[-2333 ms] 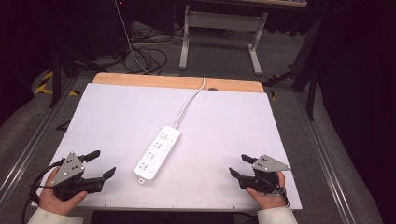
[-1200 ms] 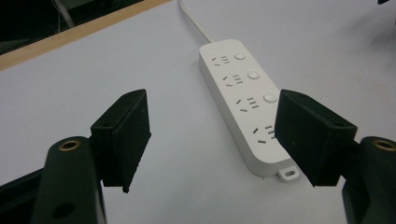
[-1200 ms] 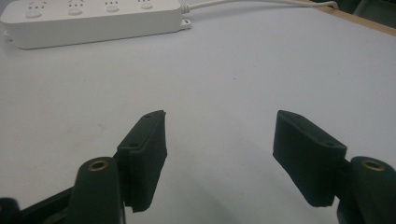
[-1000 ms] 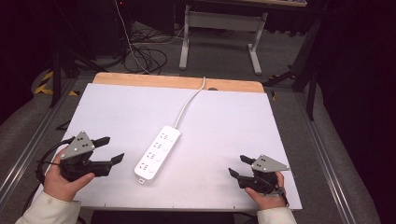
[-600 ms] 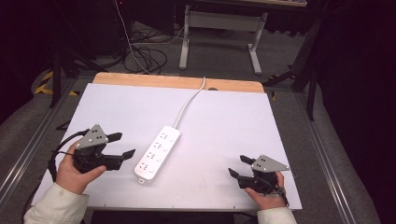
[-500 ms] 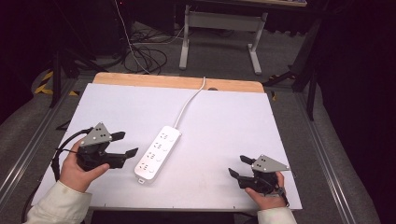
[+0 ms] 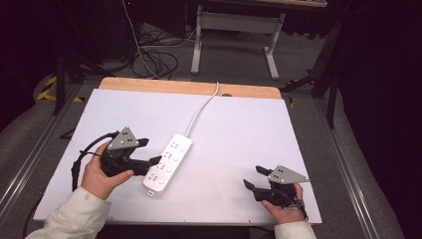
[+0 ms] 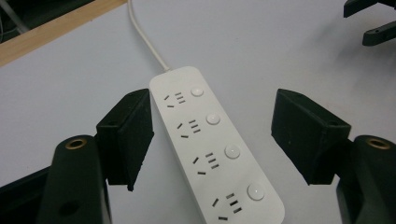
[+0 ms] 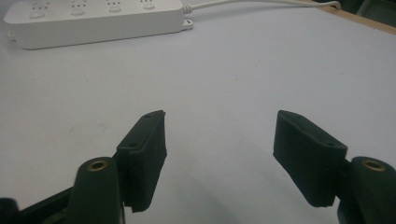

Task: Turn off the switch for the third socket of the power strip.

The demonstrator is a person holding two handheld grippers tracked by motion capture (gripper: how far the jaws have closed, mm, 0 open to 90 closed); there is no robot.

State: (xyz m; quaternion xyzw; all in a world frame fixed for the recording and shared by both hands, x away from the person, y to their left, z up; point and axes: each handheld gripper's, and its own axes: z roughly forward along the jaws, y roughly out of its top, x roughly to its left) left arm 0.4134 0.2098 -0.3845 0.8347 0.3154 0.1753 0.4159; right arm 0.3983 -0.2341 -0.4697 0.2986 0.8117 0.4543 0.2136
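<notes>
Beside the white plastic four-socket power strip [image 7: 168, 162] on the desk [image 7: 239, 129], the left gripper [image 8: 212, 135] straddles it with jaws released, grasp not yet made, while the right gripper [image 7: 254, 179] rests apart, released.

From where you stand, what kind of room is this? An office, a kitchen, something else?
Probably a workshop or test lab, not a home. A bare white table holds a single power strip, a person works hand-held grippers over it, loose cables lie on the grey floor, and a metal stand waits behind.
</notes>
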